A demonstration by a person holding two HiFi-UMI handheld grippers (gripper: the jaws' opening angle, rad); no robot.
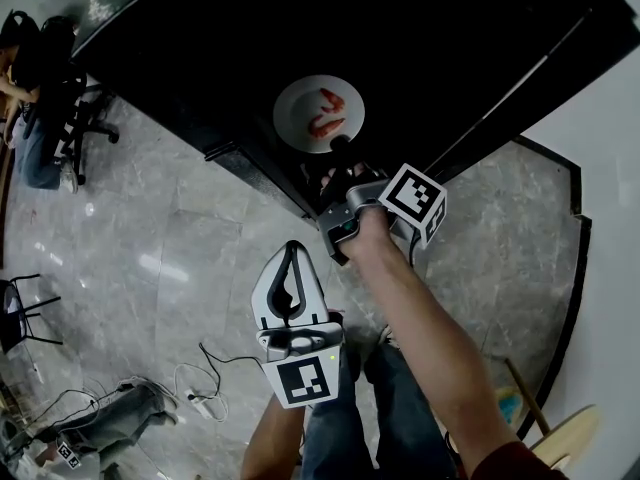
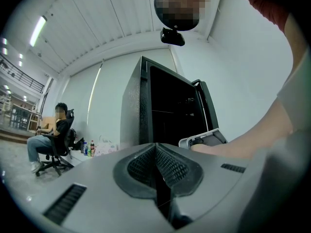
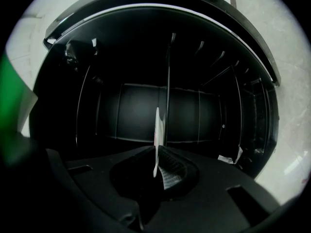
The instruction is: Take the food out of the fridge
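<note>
Right gripper is reaching into the open fridge, jaws pinching the near rim of the plate edge-on. The plate is sitting at 12 o'clock from it, reddish food lying on top. Left gripper is hanging back at 7 o'clock, closed, empty, so the right is nearer.

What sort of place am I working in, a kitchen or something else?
Probably an open office or lab hall, not a home kitchen: a tall black fridge stands by a white wall, a person sits in an office chair, and loose cables lie on the polished stone floor.
</note>
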